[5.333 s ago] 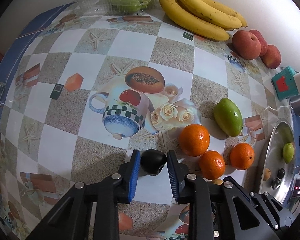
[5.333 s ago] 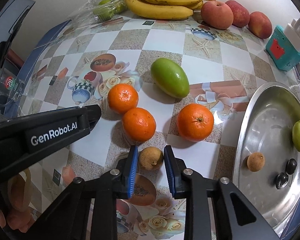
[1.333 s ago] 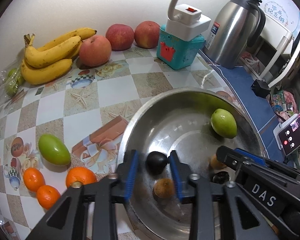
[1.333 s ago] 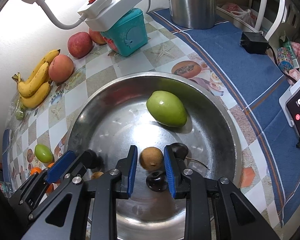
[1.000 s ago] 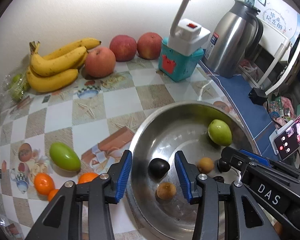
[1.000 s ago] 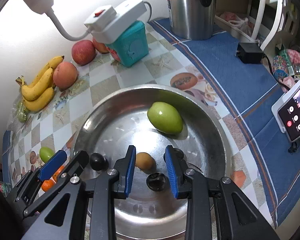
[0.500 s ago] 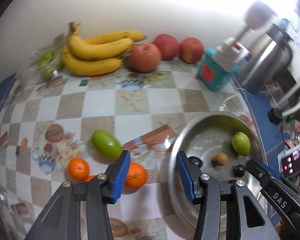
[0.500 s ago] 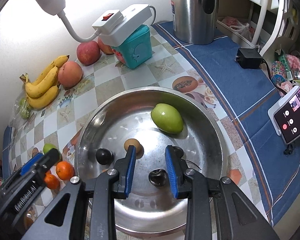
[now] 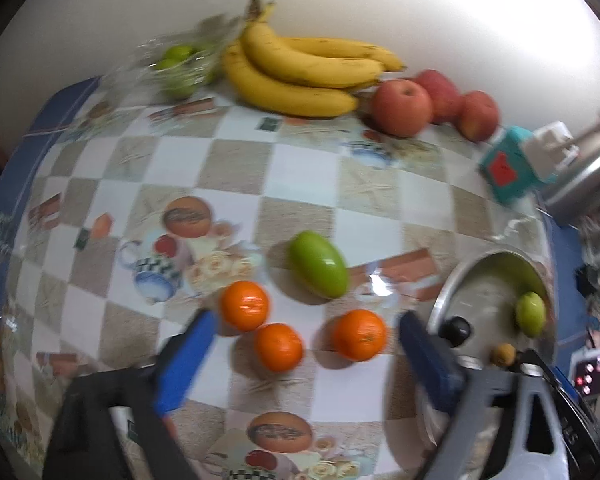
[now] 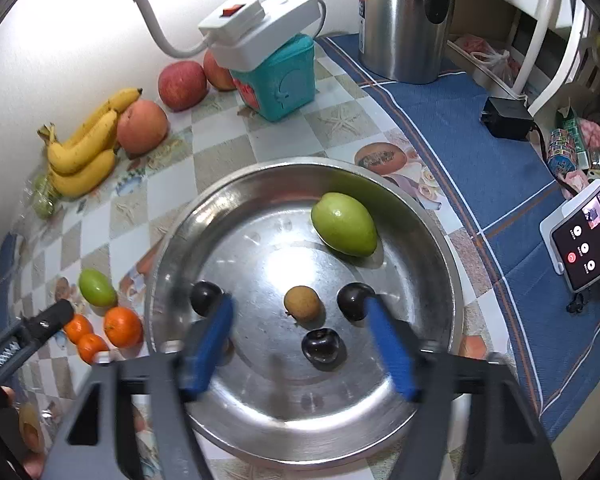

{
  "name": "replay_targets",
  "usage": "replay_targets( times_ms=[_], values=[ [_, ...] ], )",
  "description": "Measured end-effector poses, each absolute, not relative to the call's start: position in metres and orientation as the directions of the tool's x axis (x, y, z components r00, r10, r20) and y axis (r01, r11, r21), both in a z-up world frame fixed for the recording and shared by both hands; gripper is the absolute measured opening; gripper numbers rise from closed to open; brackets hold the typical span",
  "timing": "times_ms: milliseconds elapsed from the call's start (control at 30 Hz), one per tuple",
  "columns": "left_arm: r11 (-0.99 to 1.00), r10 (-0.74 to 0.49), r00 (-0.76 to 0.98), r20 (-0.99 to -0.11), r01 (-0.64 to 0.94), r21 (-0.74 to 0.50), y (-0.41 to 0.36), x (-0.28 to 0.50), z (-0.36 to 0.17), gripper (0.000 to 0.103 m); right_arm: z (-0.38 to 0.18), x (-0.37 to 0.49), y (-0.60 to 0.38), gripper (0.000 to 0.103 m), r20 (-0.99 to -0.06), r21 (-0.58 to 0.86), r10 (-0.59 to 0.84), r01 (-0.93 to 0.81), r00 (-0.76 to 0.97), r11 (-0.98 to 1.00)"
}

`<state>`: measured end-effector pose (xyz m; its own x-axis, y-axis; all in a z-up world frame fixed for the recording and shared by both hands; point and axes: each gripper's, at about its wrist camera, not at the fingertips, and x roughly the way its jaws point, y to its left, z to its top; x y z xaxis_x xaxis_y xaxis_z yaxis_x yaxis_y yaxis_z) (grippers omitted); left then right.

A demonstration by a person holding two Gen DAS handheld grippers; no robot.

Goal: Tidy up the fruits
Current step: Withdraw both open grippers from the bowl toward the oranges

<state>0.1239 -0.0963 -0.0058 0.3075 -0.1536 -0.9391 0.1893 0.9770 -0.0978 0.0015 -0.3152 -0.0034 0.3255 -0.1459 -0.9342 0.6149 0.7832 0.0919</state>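
The left gripper (image 9: 306,354), jaws just spread wide and empty, has 3 oranges (image 9: 279,347) between and just ahead of its fingers, nearer than the right gripper (image 10: 298,342).

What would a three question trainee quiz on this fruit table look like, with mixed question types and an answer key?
1. Count: how many oranges lie on the tablecloth outside the steel bowl?
2. True or false: the right gripper is clamped on the small brown fruit.
3. Multiple choice: which fruit in the bowl is the largest? A) a dark plum B) the green mango C) the small brown fruit

Key:
1. Three, grouped near a second green mango in front of the left gripper.
2. False. Its jaws have just been opening, and the brown fruit lies free in the bowl between them.
3. B.
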Motion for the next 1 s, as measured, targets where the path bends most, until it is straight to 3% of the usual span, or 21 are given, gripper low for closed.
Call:
replay_targets(
  times_ms=[333, 467, 867, 1000],
  values=[
    [0.981, -0.093, 0.319, -0.943, 0.191, -0.032, -0.094, 0.121, -0.016, 0.103, -0.011, 0.006, -0.309, 0.078, -0.944, 0.057, -0.153, 0.601, 0.293, 0.798],
    [0.982, -0.085, 0.33, -0.94, 0.187, -0.023, -0.094, 0.121, -0.014, 0.103, -0.011, 0.007, -0.307, 0.091, -0.942, 0.049, -0.161, 0.594, 0.295, 0.803],
    [0.984, -0.083, 0.351, -0.933, 0.179, -0.02, -0.091, 0.118, -0.009, 0.103, -0.008, 0.009, -0.303, 0.092, -0.929, 0.045, -0.182, 0.587, 0.321, 0.808],
    [0.982, -0.082, 0.364, -0.928, 0.188, -0.014, -0.089, 0.116, -0.005, 0.103, -0.006, 0.008, -0.303, 0.098, -0.921, 0.072, -0.175, 0.594, 0.347, 0.801]
  ],
)
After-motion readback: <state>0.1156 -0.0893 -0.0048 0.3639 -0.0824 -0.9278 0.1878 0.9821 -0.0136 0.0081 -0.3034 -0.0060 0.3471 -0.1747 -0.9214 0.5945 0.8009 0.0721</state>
